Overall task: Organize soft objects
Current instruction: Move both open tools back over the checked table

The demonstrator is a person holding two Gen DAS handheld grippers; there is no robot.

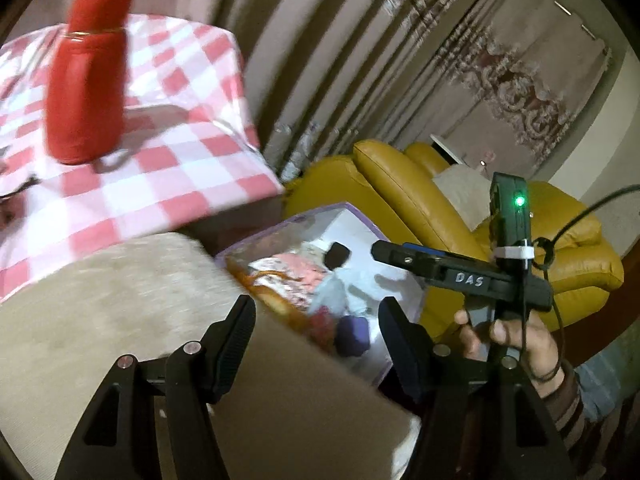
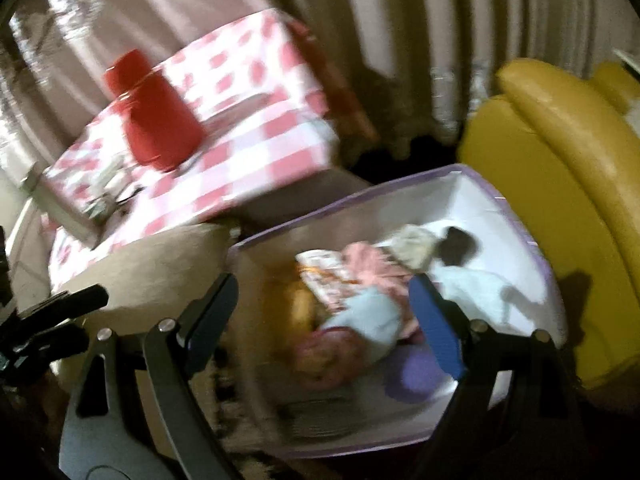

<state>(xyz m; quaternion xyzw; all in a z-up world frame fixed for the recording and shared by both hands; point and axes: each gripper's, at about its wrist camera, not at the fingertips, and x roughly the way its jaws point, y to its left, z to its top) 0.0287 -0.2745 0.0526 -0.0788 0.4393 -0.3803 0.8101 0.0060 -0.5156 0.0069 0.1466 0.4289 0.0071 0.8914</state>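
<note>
Much of the right wrist view is smeared by motion blur, so the soft things heaped in the purple-rimmed bin [image 2: 472, 184] are hard to separate. A pale blue cloth [image 2: 372, 316], a pink patterned cloth [image 2: 372, 268], a cream cloth [image 2: 412, 246], one small black item [image 2: 460, 246], a purple piece [image 2: 420, 376] and a rounded pink and orange lump [image 2: 324, 356] can be made out; what each one is cannot be told. The near wall of the bin is cut off behind the gripper frame.

The right gripper [image 2: 328, 332] is seen spread wide over the bin with nothing between its jaws. The left gripper [image 1: 316, 344] is likewise released, with nothing pinched; it is held above a beige cushion [image 1: 100, 312], whose near part is hidden by the gripper body. In the left wrist view the right gripper is seen at the right, gripped by a hand [image 1: 516, 340] in a striped sleeve.

One red flask [image 1: 88, 76] is stood upright on the one table covered by a red-and-white checked cloth [image 1: 192, 168], far left. One mustard-yellow armchair [image 1: 420, 208] is placed just right of the bin, partly cut off. Curtains [image 1: 400, 60] are hung behind.
</note>
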